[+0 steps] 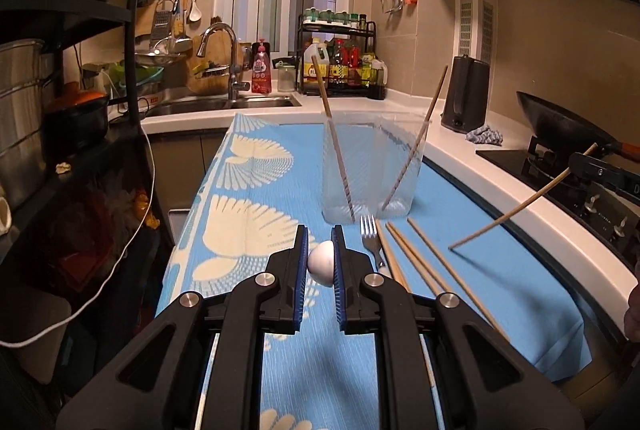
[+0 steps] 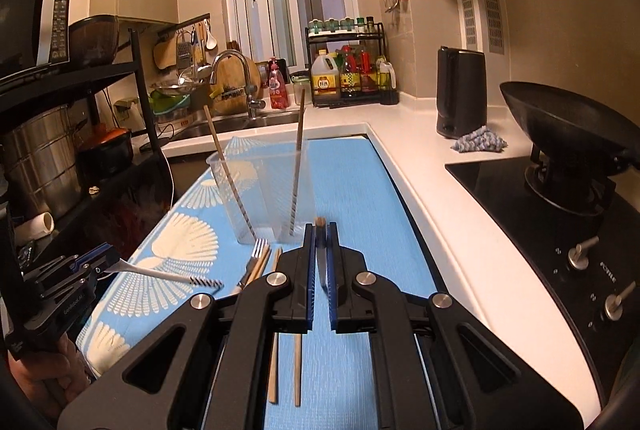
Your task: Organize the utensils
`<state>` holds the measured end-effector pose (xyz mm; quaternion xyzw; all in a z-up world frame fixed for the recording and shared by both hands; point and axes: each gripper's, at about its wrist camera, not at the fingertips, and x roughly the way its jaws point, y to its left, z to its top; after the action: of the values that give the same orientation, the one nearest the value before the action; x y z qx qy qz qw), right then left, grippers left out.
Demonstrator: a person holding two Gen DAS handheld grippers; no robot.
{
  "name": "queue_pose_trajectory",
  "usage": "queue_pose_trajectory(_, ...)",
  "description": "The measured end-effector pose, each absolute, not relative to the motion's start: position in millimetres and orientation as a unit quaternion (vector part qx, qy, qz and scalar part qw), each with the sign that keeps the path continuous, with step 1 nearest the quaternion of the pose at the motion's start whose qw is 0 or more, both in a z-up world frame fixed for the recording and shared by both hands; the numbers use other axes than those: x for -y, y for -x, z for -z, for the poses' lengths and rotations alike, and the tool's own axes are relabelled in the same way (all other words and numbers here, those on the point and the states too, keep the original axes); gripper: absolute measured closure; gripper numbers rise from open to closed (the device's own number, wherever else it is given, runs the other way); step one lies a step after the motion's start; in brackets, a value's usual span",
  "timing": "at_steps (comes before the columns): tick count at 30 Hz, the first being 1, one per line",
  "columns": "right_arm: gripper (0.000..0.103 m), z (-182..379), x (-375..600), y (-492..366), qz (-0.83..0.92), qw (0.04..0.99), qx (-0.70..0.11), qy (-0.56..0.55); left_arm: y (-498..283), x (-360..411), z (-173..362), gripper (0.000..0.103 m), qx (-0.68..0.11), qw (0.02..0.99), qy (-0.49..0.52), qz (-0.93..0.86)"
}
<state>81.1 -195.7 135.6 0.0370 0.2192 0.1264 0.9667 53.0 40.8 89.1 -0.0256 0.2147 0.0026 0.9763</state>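
A clear plastic container (image 1: 368, 166) (image 2: 264, 190) stands on the blue patterned mat (image 1: 256, 214) with two chopsticks (image 1: 336, 146) leaning inside it. My left gripper (image 1: 320, 232) (image 2: 108, 258) is shut on a white spoon (image 1: 321, 264) (image 2: 160, 273), held above the mat short of the container. My right gripper (image 2: 320, 230) (image 1: 588, 166) is shut on one chopstick (image 1: 520, 202) (image 2: 320, 222), which slants down with its far tip near the mat. A fork (image 1: 370, 234) (image 2: 256, 254) and three loose chopsticks (image 1: 436, 262) (image 2: 297, 370) lie on the mat in front of the container.
A white counter (image 2: 416, 190) runs along the right with a black kettle (image 1: 466, 94), a cloth (image 1: 484, 135) and a wok (image 2: 560, 122) on the stove. A sink with faucet (image 1: 224, 62) and a bottle rack (image 1: 340, 62) sit behind. A dark shelf with pots (image 1: 24, 118) stands left.
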Motion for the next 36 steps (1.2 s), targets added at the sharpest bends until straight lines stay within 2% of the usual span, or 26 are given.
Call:
queue_pose_trajectory(12, 0.098, -161, 181, -93, -0.139, 0.969, -0.204, -0.031, -79, -51, -127, 0.091, -0.216, 0.976, 0.029, 0.005)
queue_pose_trajectory(25, 0.098, -175, 175, -101, -0.145, 0.969, -0.199, -0.022, -96, -55, -140, 0.091, -0.237, 0.971, 0.033, 0.006)
queue_pose_trajectory(36, 0.098, -220, 168, -113, -0.156, 0.97, -0.187, -0.014, -118, -52, -172, 0.091, -0.264, 0.964, 0.019, 0.022)
